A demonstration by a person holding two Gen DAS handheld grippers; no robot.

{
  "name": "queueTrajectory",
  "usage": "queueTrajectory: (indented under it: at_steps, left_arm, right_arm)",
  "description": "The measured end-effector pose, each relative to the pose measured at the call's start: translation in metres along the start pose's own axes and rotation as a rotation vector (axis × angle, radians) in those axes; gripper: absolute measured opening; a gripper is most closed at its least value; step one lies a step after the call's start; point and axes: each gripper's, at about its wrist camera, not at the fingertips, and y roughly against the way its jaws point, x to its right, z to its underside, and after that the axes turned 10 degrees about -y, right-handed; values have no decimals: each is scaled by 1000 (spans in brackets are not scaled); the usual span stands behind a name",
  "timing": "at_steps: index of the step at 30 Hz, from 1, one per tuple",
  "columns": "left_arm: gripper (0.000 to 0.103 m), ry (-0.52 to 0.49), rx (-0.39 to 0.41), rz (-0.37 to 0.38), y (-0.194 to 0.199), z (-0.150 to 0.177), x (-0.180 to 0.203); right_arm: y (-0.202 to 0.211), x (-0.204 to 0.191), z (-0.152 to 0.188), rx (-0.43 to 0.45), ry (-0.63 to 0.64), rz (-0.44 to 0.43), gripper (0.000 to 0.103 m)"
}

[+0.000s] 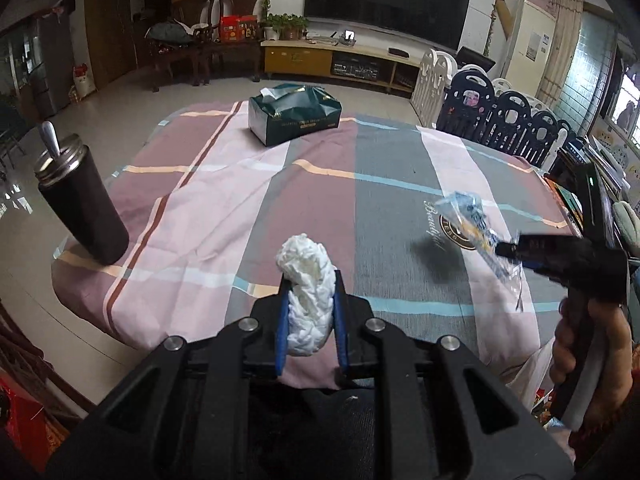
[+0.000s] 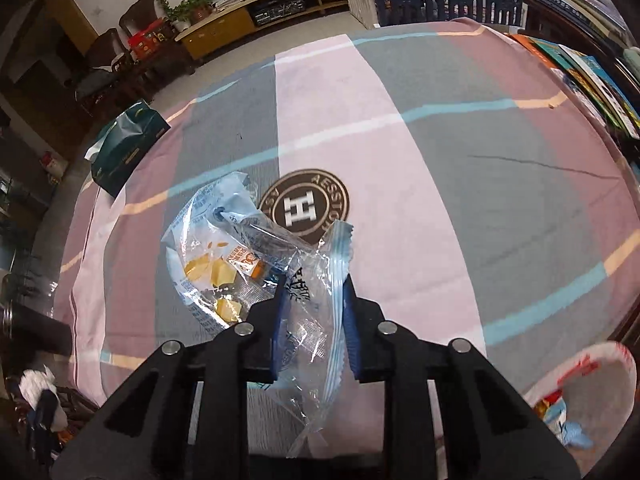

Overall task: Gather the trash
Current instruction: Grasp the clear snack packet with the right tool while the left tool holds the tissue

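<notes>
Left wrist view: the left tool (image 1: 310, 300) is clamped on a crumpled white tissue wad (image 1: 307, 280), its blue pads pressing both flanks. The wad stands up past the fingertips, so the hold looks snug enough for carrying. It is raised over the near edge of the counter (image 1: 200, 184), which wears a striped cloth. At 3 o'clock from the wad, the right tool (image 1: 505, 249) pinches a clear plastic wrapper (image 1: 474, 222) just above the cloth; a shadow lies beneath it, which suggests it is already lifted. A hand (image 1: 592, 352) grips that tool's handle at 4 o'clock. A green tissue box (image 1: 294, 118) sits at 12 o'clock on the far edge, and a dark flask (image 1: 82, 200) stands at 9 o'clock. Neither looks like trash, so both probably stay put.

Right wrist view: the right tool (image 2: 314, 292) has its jaws drawn together on the plastic wrapper (image 2: 256, 256), gripping the crinkled tail. The printed body fans out toward 10 o'clock, over the cloth's round logo (image 2: 304, 206). Holding the thin end probably lets the rest hang free. At 4 o'clock, below the counter's edge, a white bin (image 2: 600, 376) already holds scraps, the likely destination for both pieces. The left tool, with its wad, shows blurred at 8 o'clock.
</notes>
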Motion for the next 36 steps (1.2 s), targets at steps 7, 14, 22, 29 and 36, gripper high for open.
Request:
queueTrajectory:
  at_steps: [7, 14, 22, 29, 36]
  left_arm:
    - [20, 11, 44, 20, 24, -3, 2]
    - [20, 19, 67, 36, 32, -7, -2]
    - [20, 29, 65, 36, 34, -8, -5]
    - [20, 37, 63, 40, 32, -8, -7]
    - [20, 50, 59, 37, 30, -8, -12]
  right_arm:
    - [17, 23, 36, -8, -140, 43, 26]
    - [17, 10, 58, -48, -154, -4, 31]
    - [25, -2, 68, -39, -74, 22, 57]
    - [30, 1, 69, -10, -48, 76, 60]
    - [38, -4, 66, 73, 15, 150, 69]
